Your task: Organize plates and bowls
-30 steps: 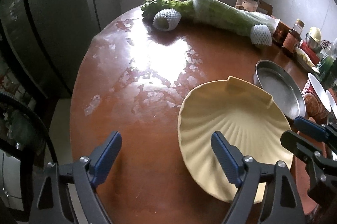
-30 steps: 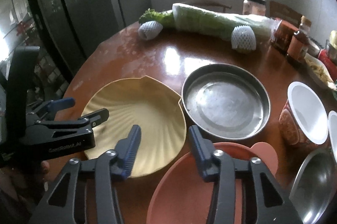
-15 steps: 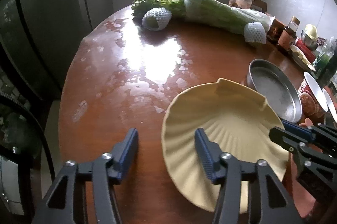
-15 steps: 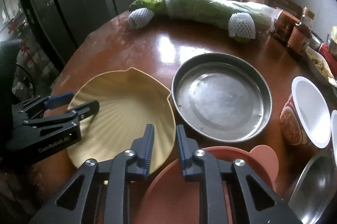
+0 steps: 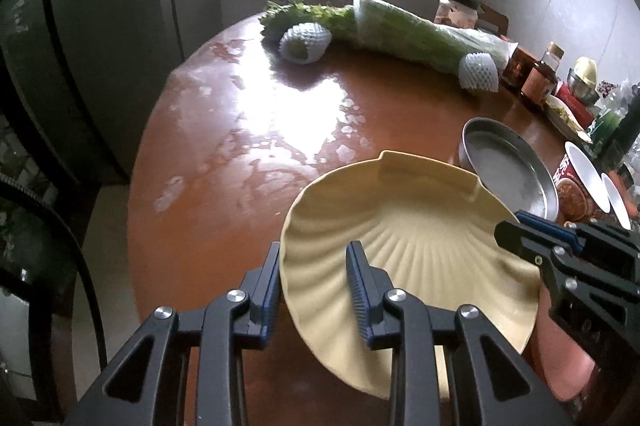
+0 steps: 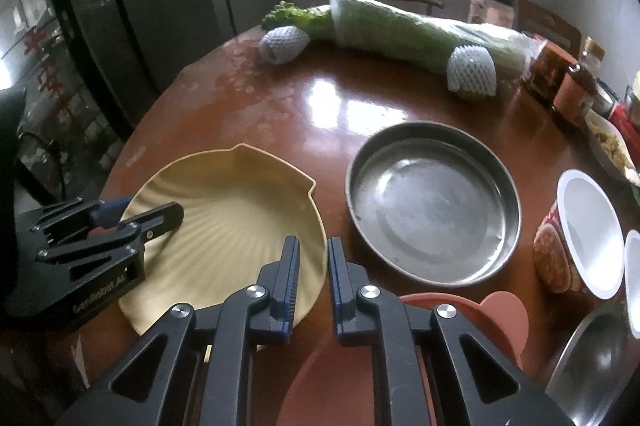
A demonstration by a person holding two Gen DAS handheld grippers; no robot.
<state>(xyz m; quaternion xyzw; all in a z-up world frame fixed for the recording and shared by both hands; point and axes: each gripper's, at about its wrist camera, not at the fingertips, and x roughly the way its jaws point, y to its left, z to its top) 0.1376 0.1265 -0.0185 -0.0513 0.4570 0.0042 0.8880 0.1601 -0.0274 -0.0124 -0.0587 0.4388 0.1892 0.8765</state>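
Jaws of the left gripper (image 5: 314, 278) straddle the near-left rim of the pale yellow, scallop-shell-shaped plastic plate (image 5: 416, 238), one blue-padded finger outside the edge and one over the ribbed inner surface; a narrow gap shows on either side of the rim, so whether the pads actually press it cannot be told. The right gripper (image 6: 313, 274) has its jaws brought close together around the plate's right rim, the edge passing between the two pads; firm contact cannot be confirmed here either. In the left wrist view that right gripper (image 5: 516, 226) reaches in over the plate's far-right edge, and in the right wrist view the left gripper (image 6: 148, 216) lies over the plate's left side.

The plate looks tilted in the left wrist view, its left edge raised above the round reddish-brown wooden table (image 5: 224, 161). Below the right gripper sits a terracotta-coloured plastic plate with a rounded tab handle (image 6: 500, 318), just beside the yellow one. Beyond it rests a round shallow stainless-steel pan (image 6: 434, 203), apart from the yellow plate. To its right stands a red paper cup with a white interior (image 6: 588, 234), and a steel bowl (image 6: 596, 362) shows at the lower right corner. Along the far edge lie a long wrapped green cabbage (image 6: 408, 29), leafy greens (image 6: 296, 15) and two white foam-net sleeves (image 6: 282, 43) (image 6: 472, 71), with jars and bottles (image 6: 572, 89) at the right.
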